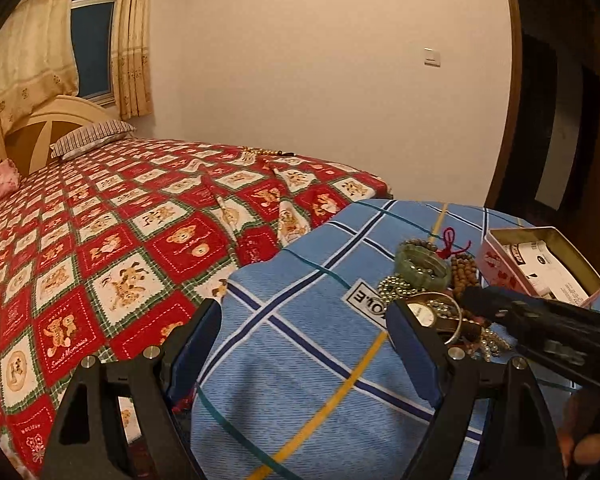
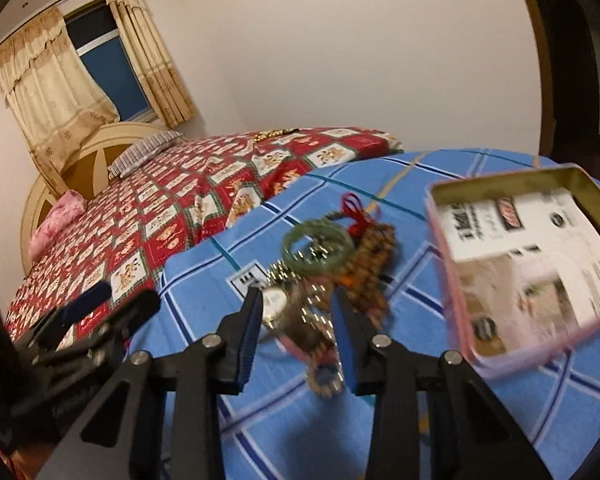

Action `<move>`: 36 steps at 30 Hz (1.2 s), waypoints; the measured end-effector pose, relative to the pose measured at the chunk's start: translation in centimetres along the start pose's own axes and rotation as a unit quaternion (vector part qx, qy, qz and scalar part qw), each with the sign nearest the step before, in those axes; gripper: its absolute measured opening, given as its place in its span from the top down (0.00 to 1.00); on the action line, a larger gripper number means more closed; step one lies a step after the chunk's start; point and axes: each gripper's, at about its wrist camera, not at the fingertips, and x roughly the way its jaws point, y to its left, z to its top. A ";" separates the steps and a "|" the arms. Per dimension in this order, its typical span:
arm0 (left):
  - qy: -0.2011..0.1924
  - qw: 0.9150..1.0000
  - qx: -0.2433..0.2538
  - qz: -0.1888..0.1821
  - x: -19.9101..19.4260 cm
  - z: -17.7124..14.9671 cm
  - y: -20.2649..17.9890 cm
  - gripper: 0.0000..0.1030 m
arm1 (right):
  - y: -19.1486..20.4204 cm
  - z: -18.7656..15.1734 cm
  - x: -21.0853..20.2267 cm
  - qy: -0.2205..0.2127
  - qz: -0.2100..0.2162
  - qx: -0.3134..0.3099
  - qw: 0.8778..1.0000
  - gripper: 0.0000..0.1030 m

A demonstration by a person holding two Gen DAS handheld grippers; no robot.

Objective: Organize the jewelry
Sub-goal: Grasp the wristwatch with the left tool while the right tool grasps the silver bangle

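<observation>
Right gripper (image 2: 296, 316) jaws apart straddle the jewelry pile (image 2: 320, 264); left gripper (image 1: 304, 332) jaws apart beside it.

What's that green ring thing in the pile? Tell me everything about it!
The green bangle is a thick, smooth, closed ring, glossy like jade or glass, pale green. It lies nearly flat on top of the jewelry heap on the blue checked cloth. Silvery beads show through its hole, brown wooden beads sit beside it, and a red cord lies just behind. Neither pair of tongs touches it.
</observation>
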 end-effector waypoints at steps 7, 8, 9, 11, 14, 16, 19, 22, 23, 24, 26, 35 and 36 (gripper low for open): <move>0.001 1.000 -0.009 0.003 -0.2 0.0 1.0 0.18 | 0.5 0.0 3.5 0.058 0.013 -0.007 0.998 0.83; 0.002 1.000 -0.010 0.003 -0.2 0.0 1.1 0.18 | 0.7 -0.1 3.3 0.055 0.014 -0.019 0.998 0.87; 0.002 1.000 -0.011 0.003 -0.1 0.0 1.2 0.18 | 0.9 -0.2 3.1 0.054 0.018 -0.027 0.998 0.88; 0.000 1.000 -0.009 0.006 -0.2 0.0 1.2 0.18 | 1.2 -0.4 2.5 0.049 0.034 -0.032 0.998 0.88; -0.004 1.000 -0.003 0.007 -0.3 0.0 1.2 0.18 | 1.6 -0.9 0.9 0.032 0.047 -0.044 0.997 0.88; -0.005 1.000 -0.001 0.006 -0.4 0.0 1.2 0.18 | 1.6 -1.1 0.1 0.023 0.057 -0.042 0.997 0.88; 0.003 1.000 0.000 -0.020 -0.3 0.0 0.6 0.18 | 0.9 -1.2 -2.1 0.000 0.062 -0.027 0.998 0.88; 0.026 0.998 -0.001 -0.052 0.5 0.3 -0.9 0.18 | -0.8 -0.9 -4.0 -0.027 0.055 0.002 0.998 0.88; 0.043 0.996 -0.004 -0.074 1.1 0.4 -1.6 0.18 | -1.7 -0.8 -4.8 -0.039 0.045 0.015 0.998 0.88; 0.058 0.995 -0.010 -0.085 1.6 0.4 -2.3 0.18 | -2.3 -0.6 -5.1 -0.047 0.036 0.021 0.998 0.88; 0.076 0.993 -0.015 -0.089 2.3 0.3 -3.5 0.18 | -3.9 -0.2 -5.9 -0.064 0.013 0.038 0.997 0.88; 0.167 0.984 -0.040 -0.040 6.9 -0.8 -6.3 0.29 | -7.6 -0.2 -7.5 -0.104 -0.024 0.071 0.992 0.88; 0.164 0.985 -0.043 -0.045 6.9 -0.8 -6.3 0.38 | -7.7 -0.3 -7.3 -0.104 -0.025 0.072 0.992 0.88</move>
